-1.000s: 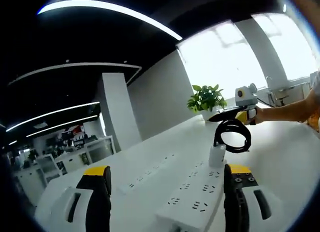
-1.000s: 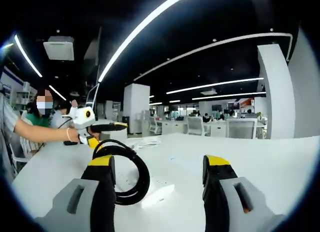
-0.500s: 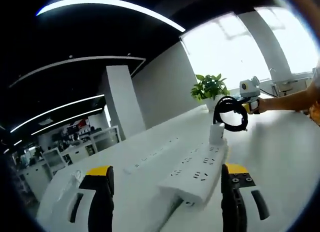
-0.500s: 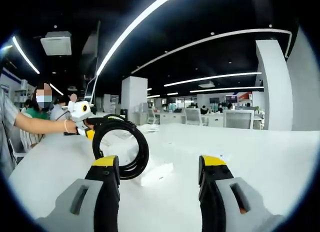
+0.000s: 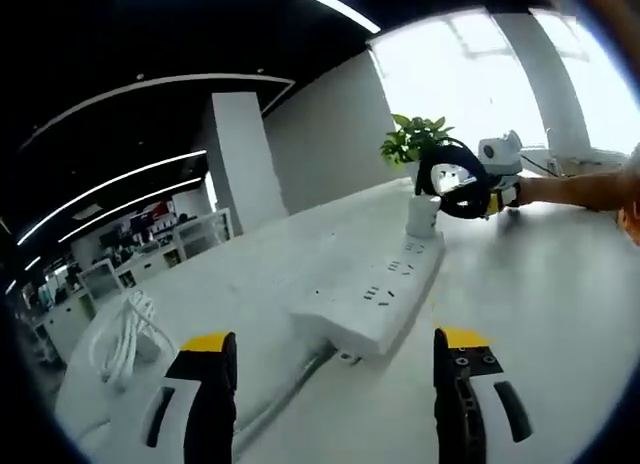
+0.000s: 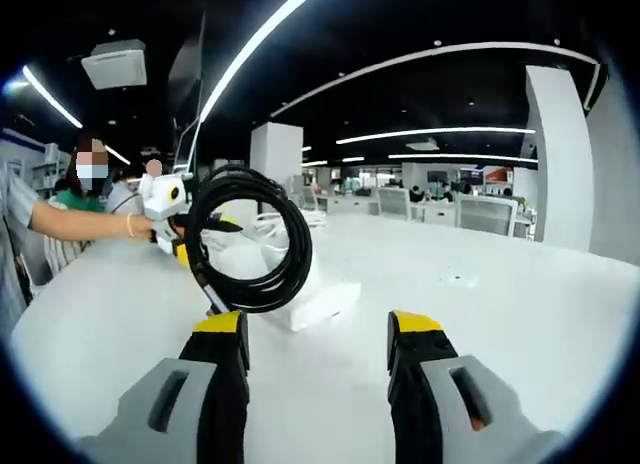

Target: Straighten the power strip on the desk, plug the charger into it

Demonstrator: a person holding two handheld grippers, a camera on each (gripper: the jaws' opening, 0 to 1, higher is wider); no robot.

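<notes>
A white power strip [image 5: 372, 287] lies on the white desk [image 5: 540, 314], running away from my left gripper [image 5: 335, 384], which is open with nothing between its jaws. A white charger [image 5: 422, 214] stands upright on the strip's far end, with its black cable coil [image 5: 455, 174] rising above it. Beyond the coil is my right gripper [image 5: 500, 179]. In the right gripper view the coil [image 6: 250, 239] stands over the strip [image 6: 305, 299], just ahead of my open right gripper [image 6: 315, 349]. The left gripper [image 6: 165, 206] is beyond it.
A bundle of white cable [image 5: 125, 329] lies on the desk at the left, and the strip's own cord [image 5: 285, 389] runs toward my left jaw. A potted plant [image 5: 415, 139] stands at the far end. A person's arm [image 6: 80, 219] reaches in; office desks and chairs stand behind.
Both views have shifted. The strip now lies farther ahead of my left jaws, and the white cable bundle has come into view. The coil looms larger in the right gripper view. Both grippers stay open.
</notes>
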